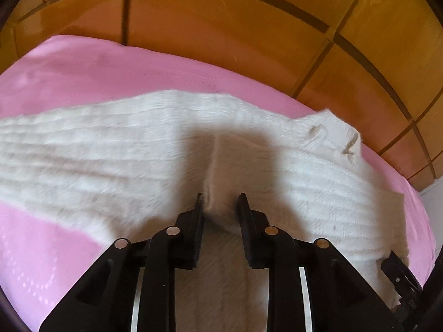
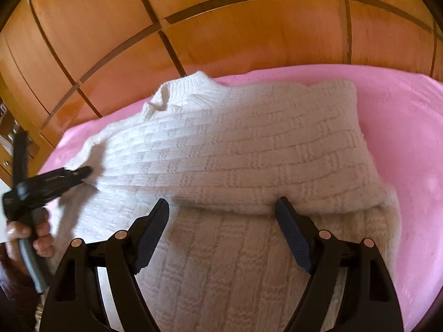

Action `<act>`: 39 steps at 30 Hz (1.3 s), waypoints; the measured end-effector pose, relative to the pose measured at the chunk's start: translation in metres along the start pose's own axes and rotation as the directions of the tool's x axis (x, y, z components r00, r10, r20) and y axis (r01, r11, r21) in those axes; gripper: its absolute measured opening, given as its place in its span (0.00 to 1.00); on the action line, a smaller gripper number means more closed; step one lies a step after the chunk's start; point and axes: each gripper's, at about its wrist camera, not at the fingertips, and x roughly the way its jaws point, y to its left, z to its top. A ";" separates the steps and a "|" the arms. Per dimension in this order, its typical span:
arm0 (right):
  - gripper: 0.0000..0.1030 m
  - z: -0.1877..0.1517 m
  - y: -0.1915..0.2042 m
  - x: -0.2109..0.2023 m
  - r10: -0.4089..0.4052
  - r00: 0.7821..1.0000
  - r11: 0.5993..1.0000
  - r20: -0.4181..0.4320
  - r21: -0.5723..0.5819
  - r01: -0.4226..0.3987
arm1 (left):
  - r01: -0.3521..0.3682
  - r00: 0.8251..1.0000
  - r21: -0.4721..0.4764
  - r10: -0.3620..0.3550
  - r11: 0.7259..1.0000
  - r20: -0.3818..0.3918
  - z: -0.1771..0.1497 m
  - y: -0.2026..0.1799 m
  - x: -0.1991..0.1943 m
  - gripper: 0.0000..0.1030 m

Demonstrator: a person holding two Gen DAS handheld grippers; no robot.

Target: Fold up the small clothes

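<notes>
The white knit sweater (image 2: 249,149) lies across the pink bedspread (image 2: 401,127), collar end toward the wooden wardrobe (image 2: 193,33), with one layer already doubled over near the bed's near edge. The left gripper (image 1: 220,197) has its jaws narrowed around a raised ridge of knit, pinching it by the look of things, while the right gripper (image 2: 223,203) hangs over the folded edge with jaws wide and nothing in them. To do this fold well, the person probably wants both grips level and the knit carried over as one flat panel, since chunky wool like this likely sags and bunches if only one side leads. The right wrist view shows the whole sweater, the collar and the left hand (image 2: 30,235) on its handle; the left wrist view alone shows the pinch up close.
</notes>
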 end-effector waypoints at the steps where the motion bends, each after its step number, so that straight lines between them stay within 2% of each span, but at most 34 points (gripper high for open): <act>1: 0.78 -0.001 0.004 0.001 -0.022 1.000 1.000 0.003 -0.017 0.022 | -0.017 1.000 -0.020 0.018 1.000 0.002 -0.001 0.007 -0.005 0.23; 5: 0.80 -0.005 0.023 -0.008 -0.085 0.996 0.994 0.013 -0.073 0.085 | -0.029 0.999 -0.106 0.034 0.994 0.042 -0.008 0.032 -0.033 0.23; 10: 0.81 -0.023 0.054 -0.021 -0.061 0.997 0.991 0.038 -0.115 0.065 | -0.047 0.995 -0.155 0.059 0.987 0.074 -0.026 0.069 -0.066 0.25; 11: 0.81 -0.029 0.059 -0.020 -0.059 0.998 0.990 0.031 -0.127 0.063 | -0.045 0.996 -0.171 0.058 0.984 0.072 -0.030 0.076 -0.070 0.41; 13: 0.83 -0.041 0.070 -0.014 -0.076 0.997 0.985 0.017 -0.155 0.077 | -0.042 0.996 -0.229 0.059 0.972 0.065 -0.040 0.098 -0.078 0.59; 15: 0.88 -0.049 0.077 -0.010 -0.109 0.994 0.976 0.024 -0.187 0.112 | -0.015 0.997 -0.294 0.038 0.956 0.073 -0.050 0.120 -0.088 0.63; 16: 0.90 -0.053 0.080 -0.008 -0.124 0.992 0.971 0.027 -0.201 0.127 | -0.017 0.996 -0.330 0.045 0.944 0.078 -0.055 0.136 -0.094 0.69; 17: 0.95 -0.054 0.081 -0.007 -0.128 0.992 0.970 0.022 -0.204 0.130 | -0.021 0.995 -0.353 0.055 0.935 0.086 -0.058 0.145 -0.096 0.70; 20: 0.98 -0.055 0.079 0.001 -0.126 0.992 0.971 -0.011 -0.208 0.121 | -0.002 0.991 -0.435 0.058 0.901 0.117 -0.066 0.182 -0.109 0.70; 24: 0.98 -0.052 0.077 0.005 -0.119 0.993 0.975 -0.020 -0.189 0.113 | 0.038 0.974 -0.550 0.093 0.834 0.208 -0.071 0.238 -0.135 0.70; 28: 0.98 -0.054 0.080 0.003 -0.132 0.991 0.971 -0.012 -0.202 0.127 | 0.067 0.967 -0.640 0.108 0.765 0.230 -0.062 0.300 -0.147 0.70; 30: 0.98 -0.056 0.081 0.002 -0.137 0.991 0.969 0.000 -0.209 0.133 | 0.085 0.967 -0.664 0.099 0.743 0.234 -0.057 0.322 -0.148 0.61; 31: 0.98 -0.057 0.080 0.001 -0.136 0.991 0.969 0.001 -0.208 0.134 | 0.102 0.966 -0.688 0.093 0.719 0.241 -0.053 0.336 -0.150 0.57; 34: 0.98 -0.058 0.081 0.001 -0.141 0.990 0.968 0.002 -0.210 0.138 | 0.105 0.962 -0.740 0.121 0.664 0.244 -0.043 0.367 -0.150 0.55; 37: 0.98 -0.058 0.081 0.001 -0.141 0.990 0.968 0.003 -0.210 0.139 | 0.094 0.962 -0.765 0.139 0.638 0.234 -0.029 0.387 -0.144 0.52; 39: 0.98 -0.058 0.080 0.001 -0.139 0.990 0.968 0.006 -0.209 0.137 | 0.066 0.959 -0.783 0.176 0.619 0.220 -0.021 0.400 -0.141 0.46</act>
